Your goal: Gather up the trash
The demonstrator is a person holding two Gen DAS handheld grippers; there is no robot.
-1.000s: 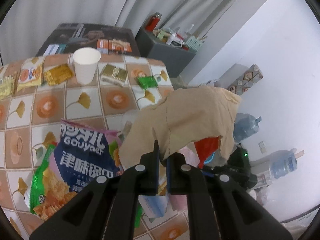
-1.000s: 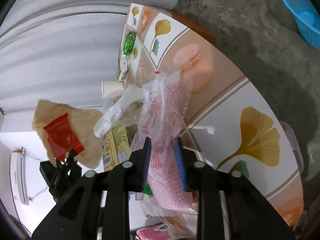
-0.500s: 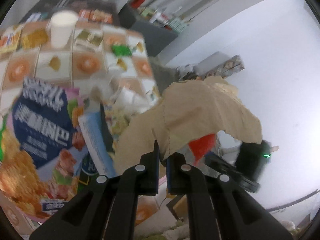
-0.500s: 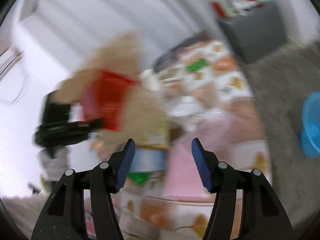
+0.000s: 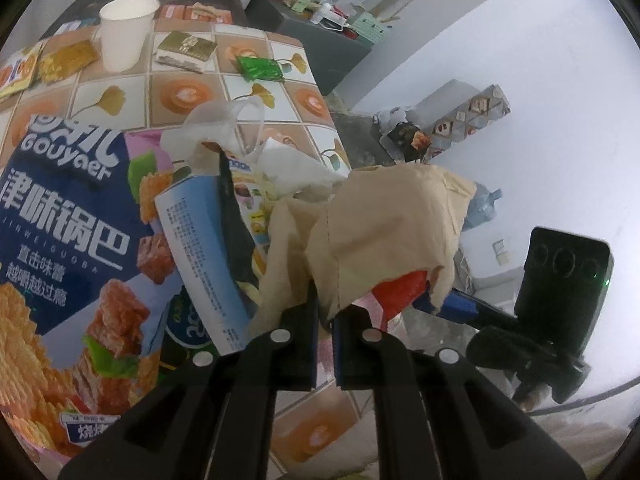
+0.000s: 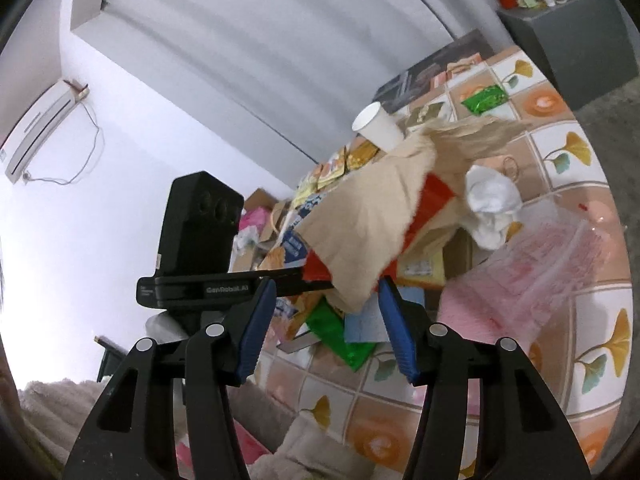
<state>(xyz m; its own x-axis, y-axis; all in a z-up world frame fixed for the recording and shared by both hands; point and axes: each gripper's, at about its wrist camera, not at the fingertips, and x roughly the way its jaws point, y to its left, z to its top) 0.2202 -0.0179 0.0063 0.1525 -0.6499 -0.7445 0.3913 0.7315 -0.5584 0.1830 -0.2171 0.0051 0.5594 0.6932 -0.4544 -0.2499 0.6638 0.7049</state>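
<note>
Trash here meant the brown paper bag (image 5: 384, 236), and in the left wrist view it rose straight ahead of the left gripper (image 5: 326, 312), whose jaws were clenched on the bag's lower edge, with a red panel (image 5: 400, 288) showing at the open side. Left of the bag lay the heap still to be gathered: a blue snack packet (image 5: 68, 216), a pale blue carton (image 5: 200, 248) and a white plastic bag (image 5: 224, 128), all on the tiled surface (image 5: 188, 92); a paper cup (image 5: 126, 32) stood far beyond the bag. In the right wrist view the bag (image 6: 360, 216) hung up and ahead of the right gripper (image 6: 326, 328), its long axis slanting from lower left to upper right. That gripper was released: its jaws had just been closing a little, nothing between them, and the bag's lower corner sat just above the gap. Right of the bag lay a pink plastic bag (image 6: 532, 264) and a white crumpled tissue (image 6: 492, 204), probably nearest to the right gripper.
</note>
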